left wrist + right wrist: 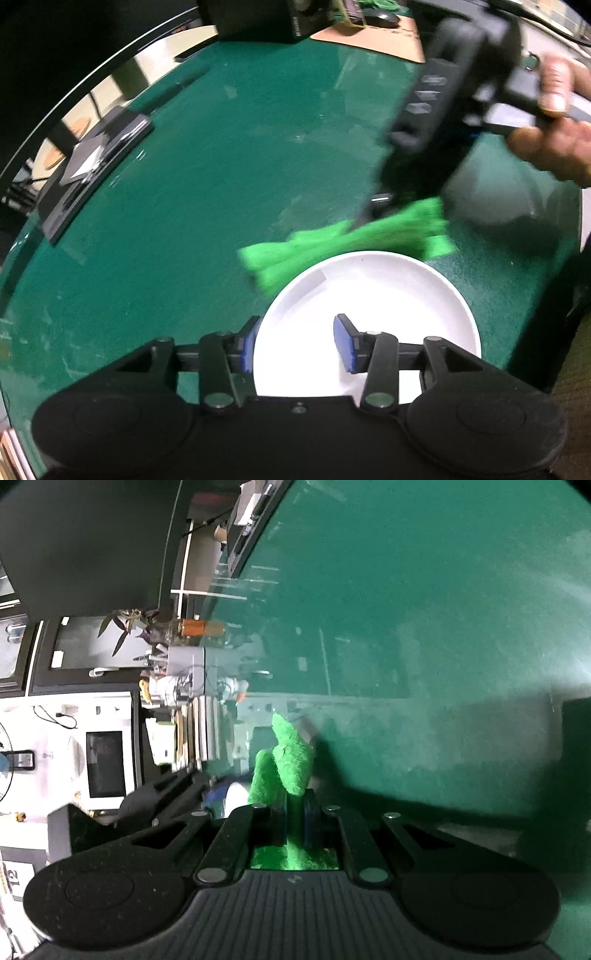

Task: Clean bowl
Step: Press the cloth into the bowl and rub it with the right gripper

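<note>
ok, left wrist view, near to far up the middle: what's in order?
Left tool with open jaws, white bowl, green cloth held by the right tool, bare green table, then black box at the far edge.

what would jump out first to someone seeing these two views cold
The bright green cloth stands out most, pinched in the shut right gripper and hanging just past the far rim of the white bowl. That bowl glows against the dark green table, with the left gripper straddling its near left rim, one blue pad outside and one inside. The right gripper looks motion-blurred in the left wrist view.
</note>
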`<state>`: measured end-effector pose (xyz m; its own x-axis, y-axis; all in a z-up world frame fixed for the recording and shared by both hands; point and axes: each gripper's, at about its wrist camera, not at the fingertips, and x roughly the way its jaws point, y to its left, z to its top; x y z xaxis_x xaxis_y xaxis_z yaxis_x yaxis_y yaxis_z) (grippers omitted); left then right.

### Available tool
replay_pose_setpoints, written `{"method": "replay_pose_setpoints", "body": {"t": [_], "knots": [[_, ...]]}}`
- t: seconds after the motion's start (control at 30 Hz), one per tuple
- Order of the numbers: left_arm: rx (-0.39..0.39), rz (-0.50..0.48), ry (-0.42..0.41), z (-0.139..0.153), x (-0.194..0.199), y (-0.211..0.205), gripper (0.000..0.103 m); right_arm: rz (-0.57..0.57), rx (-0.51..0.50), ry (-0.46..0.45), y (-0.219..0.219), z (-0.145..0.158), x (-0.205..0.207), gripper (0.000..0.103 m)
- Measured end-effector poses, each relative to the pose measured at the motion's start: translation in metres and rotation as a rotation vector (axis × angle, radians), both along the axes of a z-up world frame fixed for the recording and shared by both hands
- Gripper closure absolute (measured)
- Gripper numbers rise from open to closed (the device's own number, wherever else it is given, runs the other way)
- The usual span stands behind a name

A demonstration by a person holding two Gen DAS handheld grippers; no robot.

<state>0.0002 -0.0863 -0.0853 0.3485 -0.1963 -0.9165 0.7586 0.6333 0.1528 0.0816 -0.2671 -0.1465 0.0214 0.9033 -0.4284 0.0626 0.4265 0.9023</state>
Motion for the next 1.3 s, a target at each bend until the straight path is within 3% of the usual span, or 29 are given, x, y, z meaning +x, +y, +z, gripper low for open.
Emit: {"method": "replay_pose_setpoints", "body": {"t": [0.13,0.4,0.5,0.57,0.63,0.7,0.77,1.03,1.2,1.3], "knots": [[0.013,0.008,-0.004,0.0,0.001,-0.004,0.06,0.026,0.004,-0.027,0.026,0.0,0.008,0.093],[-0.032,0.079,0.009,-0.001,0.004,-0.001,0.047,-0.014,-0.049,0.01,-0.028,-0.006,-0.028,0.093],[-0.014,0.194,-0.013,0.007,0.009,0.003,0.051,-0.028,-0.05,0.034,-0.044,-0.01,-0.042,0.093],[-0.083,0.283,-0.021,0.021,0.002,0.014,0.051,-0.087,-0.026,0.041,-0.053,-0.012,-0.045,0.093],[-0.072,0.313,-0.017,0.022,-0.007,0.018,0.051,-0.123,-0.01,0.048,-0.057,-0.014,-0.044,0.093],[-0.035,0.312,-0.007,0.015,-0.013,0.018,0.072,-0.143,0.001,0.054,-0.059,-0.017,-0.043,0.093],[-0.01,0.322,-0.009,0.011,-0.016,0.017,0.079,-0.129,0.003,0.055,-0.054,-0.017,-0.042,0.093],[-0.006,0.3,-0.009,0.008,-0.02,0.018,0.073,-0.104,-0.012,0.053,-0.028,-0.017,-0.022,0.093],[-0.001,0.289,-0.015,0.008,-0.025,0.018,0.072,-0.092,0.034,0.032,0.007,-0.013,0.0,0.092],[-0.011,0.277,-0.011,0.008,-0.024,0.017,0.069,-0.079,0.025,0.017,0.003,-0.012,-0.005,0.092]]}}
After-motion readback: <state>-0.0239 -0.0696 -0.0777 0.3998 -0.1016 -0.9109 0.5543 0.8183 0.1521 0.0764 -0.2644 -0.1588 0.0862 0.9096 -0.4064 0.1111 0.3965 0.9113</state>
